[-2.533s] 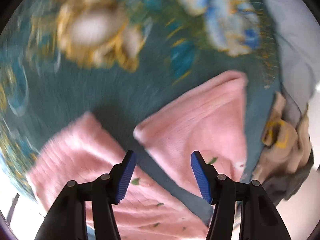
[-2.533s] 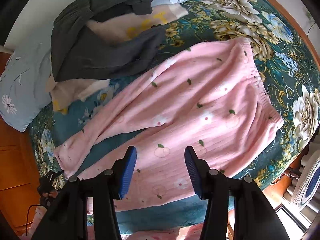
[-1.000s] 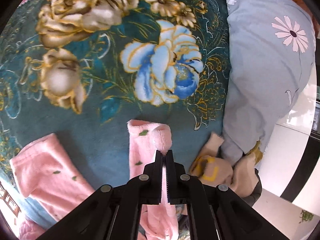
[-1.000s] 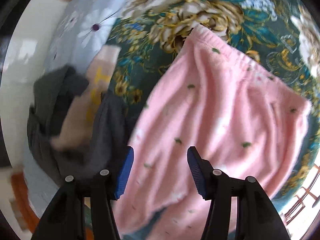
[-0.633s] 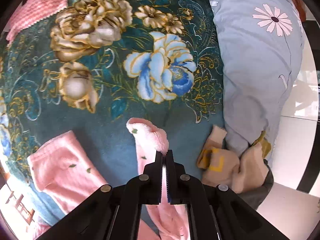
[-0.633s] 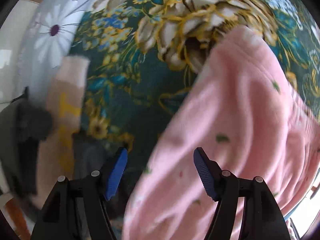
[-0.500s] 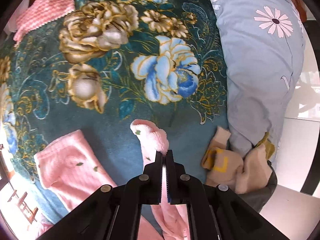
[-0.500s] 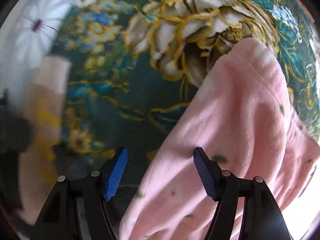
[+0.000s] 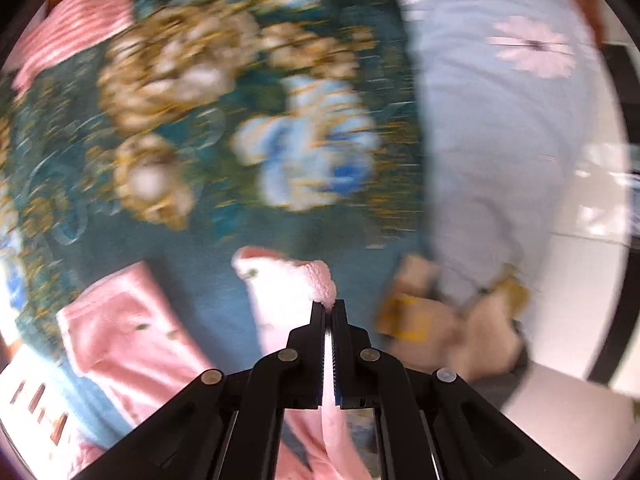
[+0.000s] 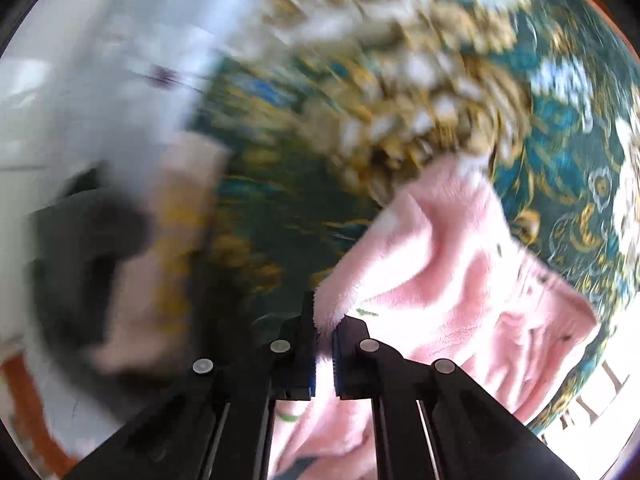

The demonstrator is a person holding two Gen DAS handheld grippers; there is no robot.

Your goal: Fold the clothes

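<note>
Pink fleece pants (image 9: 280,292) with small green marks lie on a teal floral blanket (image 9: 208,128). My left gripper (image 9: 329,310) is shut on the cuff of one pant leg and holds it raised off the blanket. The other leg (image 9: 124,328) lies flat at the lower left. In the right wrist view my right gripper (image 10: 324,322) is shut on the edge of the pants (image 10: 448,264) near the waist, and the fabric bunches up to its right. Both views are blurred by motion.
A pale blue pillow (image 9: 508,132) with a daisy print lies at the right. A heap of beige and dark grey clothes (image 9: 452,328) sits beside it, and it also shows in the right wrist view (image 10: 120,264). A pink knit cloth (image 9: 76,20) lies at the far left corner.
My right gripper has shut on the edge of the pants; half a second ago it was open over them. My left gripper still holds the leg cuff and both views now blur with motion.
</note>
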